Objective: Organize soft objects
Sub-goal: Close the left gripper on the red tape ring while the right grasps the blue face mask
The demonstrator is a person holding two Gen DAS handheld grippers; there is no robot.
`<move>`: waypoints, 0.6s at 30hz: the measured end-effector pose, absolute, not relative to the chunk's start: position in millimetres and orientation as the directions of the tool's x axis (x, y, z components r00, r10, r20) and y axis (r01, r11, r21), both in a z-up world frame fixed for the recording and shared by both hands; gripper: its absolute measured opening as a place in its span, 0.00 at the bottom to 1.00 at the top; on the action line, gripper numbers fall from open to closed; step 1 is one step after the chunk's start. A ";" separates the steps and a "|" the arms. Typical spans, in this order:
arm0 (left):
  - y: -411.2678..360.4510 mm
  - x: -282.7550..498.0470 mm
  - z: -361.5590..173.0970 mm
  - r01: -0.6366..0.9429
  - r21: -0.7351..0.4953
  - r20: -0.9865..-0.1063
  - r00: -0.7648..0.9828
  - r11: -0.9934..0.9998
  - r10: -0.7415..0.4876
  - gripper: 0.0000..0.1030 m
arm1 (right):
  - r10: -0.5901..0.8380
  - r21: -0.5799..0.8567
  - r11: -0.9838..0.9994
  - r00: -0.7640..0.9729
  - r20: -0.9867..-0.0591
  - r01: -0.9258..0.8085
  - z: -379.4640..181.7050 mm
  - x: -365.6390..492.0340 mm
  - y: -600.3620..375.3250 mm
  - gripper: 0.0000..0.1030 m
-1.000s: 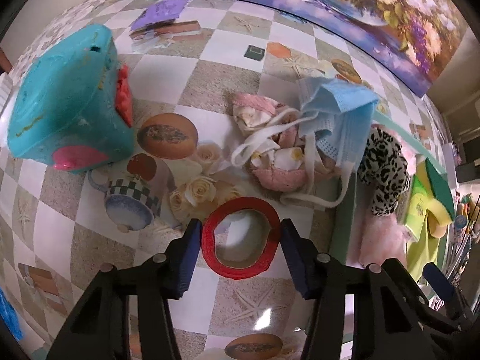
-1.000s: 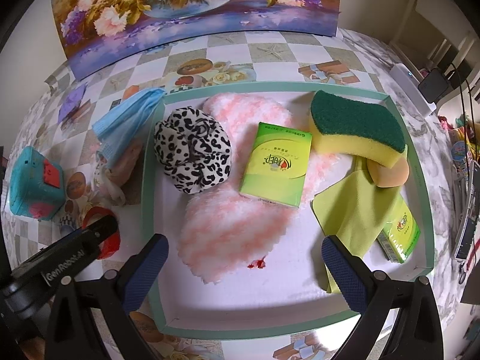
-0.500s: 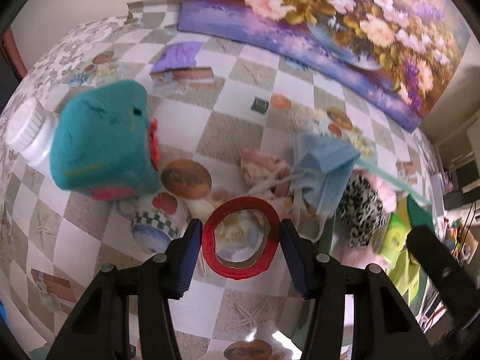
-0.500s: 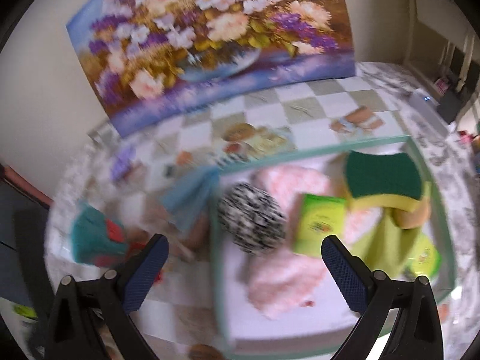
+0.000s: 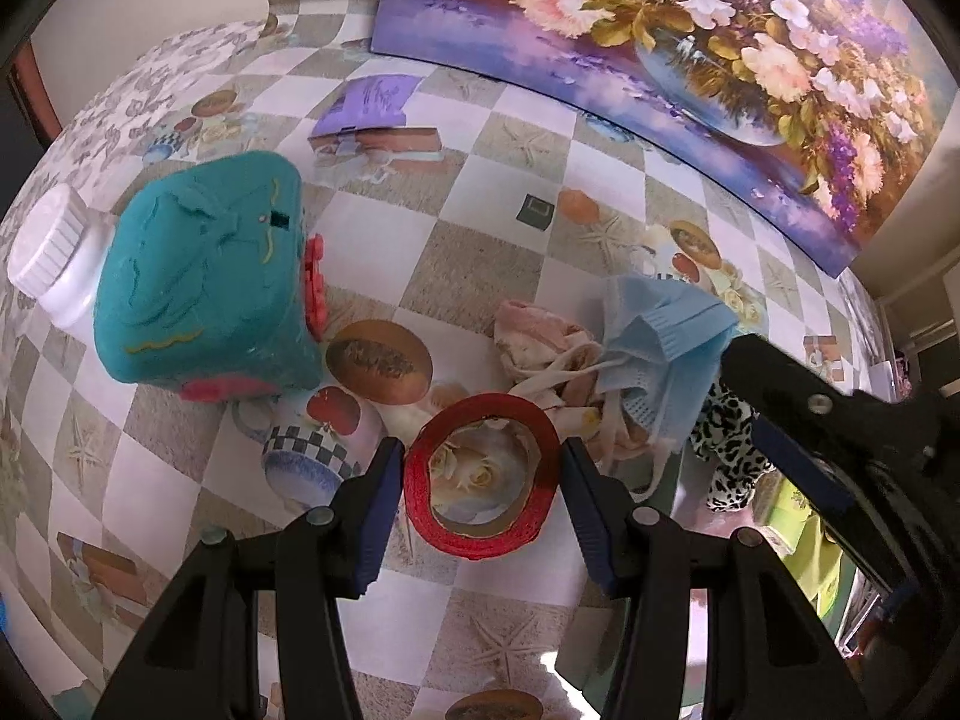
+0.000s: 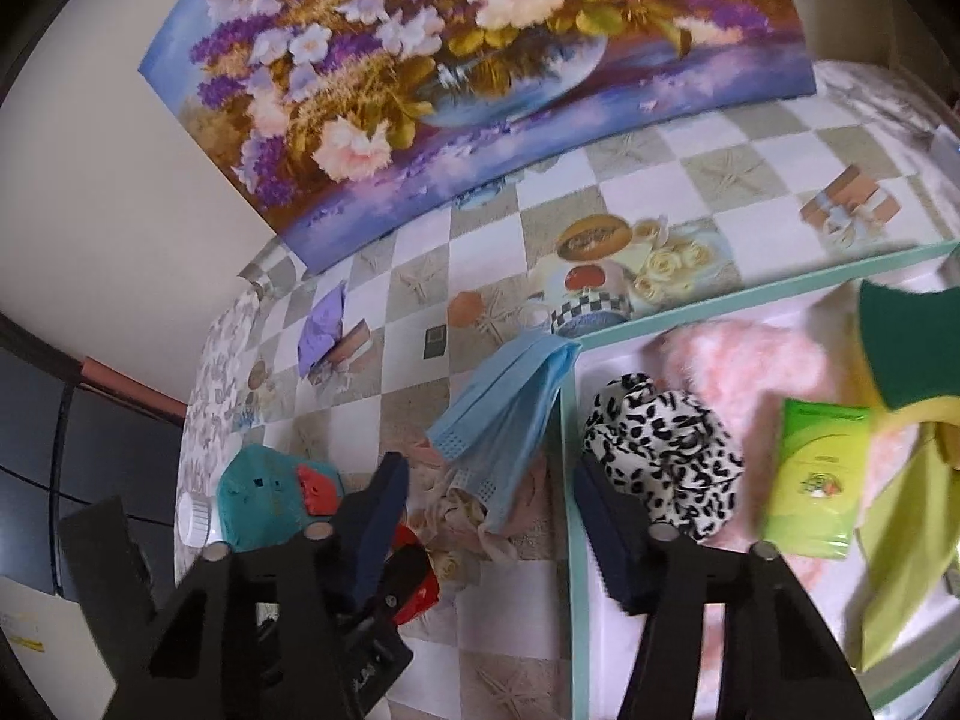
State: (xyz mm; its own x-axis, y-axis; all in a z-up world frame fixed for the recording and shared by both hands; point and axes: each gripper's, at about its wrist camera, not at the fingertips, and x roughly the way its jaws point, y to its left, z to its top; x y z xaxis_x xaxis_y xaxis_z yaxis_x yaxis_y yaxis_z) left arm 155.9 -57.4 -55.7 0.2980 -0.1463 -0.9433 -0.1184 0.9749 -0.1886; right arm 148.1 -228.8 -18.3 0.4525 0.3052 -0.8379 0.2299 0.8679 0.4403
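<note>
My left gripper (image 5: pixel 477 483) is shut on a red tape roll (image 5: pixel 480 531) and holds it above the table. A blue face mask (image 5: pixel 666 336) lies over pink socks (image 5: pixel 540 342) just beyond it, beside the green tray. My right gripper (image 6: pixel 489 516) is open and empty, hovering above the mask (image 6: pixel 510 402) and socks (image 6: pixel 462 510), with its right finger over the tray's left rim (image 6: pixel 576 540). In the tray lie a leopard scrunchie (image 6: pixel 666 456), a pink fluffy cloth (image 6: pixel 750 360), a green tissue pack (image 6: pixel 819 474), a sponge (image 6: pixel 906 348) and a green cloth (image 6: pixel 906 546).
A teal plush block (image 5: pixel 204 282) lies at the left with a white-capped bottle (image 5: pixel 57 252) behind it. A flower painting (image 6: pixel 474 60) leans on the wall at the back. The table edge drops off at the left (image 6: pixel 186 450).
My left gripper has lifted the tape roll off the table. My right gripper has swung left from over the tray to above the mask and socks.
</note>
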 end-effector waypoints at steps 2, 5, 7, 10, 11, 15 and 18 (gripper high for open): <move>-56.1 156.1 -56.6 -0.124 -0.188 -0.944 0.297 0.974 -0.144 0.53 | 0.319 0.452 0.859 0.440 -0.840 0.240 -25.5 150.8 -229.9 0.45; -55.1 156.8 -57.2 -0.127 -0.191 -0.944 0.297 0.973 -0.146 0.53 | 0.337 0.466 0.849 0.424 -0.841 0.251 -34.1 153.4 -230.2 0.38; -55.4 156.9 -57.7 -0.125 -0.190 -0.943 0.298 0.974 -0.146 0.53 | 0.345 0.472 0.843 0.414 -0.842 0.257 -39.3 154.1 -230.2 0.33; -56.1 156.7 -58.7 -0.121 -0.190 -0.944 0.295 0.974 -0.147 0.53 | 0.372 0.500 0.825 0.412 -0.832 0.265 -45.9 153.3 -232.3 0.12; -56.1 156.6 -59.1 -0.121 -0.189 -0.944 0.294 0.974 -0.147 0.53 | 0.379 0.507 0.820 0.412 -0.829 0.266 -47.0 153.3 -232.8 0.07; -55.4 157.0 -60.1 -0.124 -0.185 -0.946 0.290 0.975 -0.143 0.53 | 0.381 0.514 0.816 0.422 -0.822 0.264 -47.0 151.6 -234.3 0.03; -55.2 156.9 -59.8 -0.125 -0.181 -0.946 0.292 0.976 -0.138 0.53 | 0.397 0.538 0.802 0.442 -0.804 0.258 -42.0 149.4 -237.2 0.02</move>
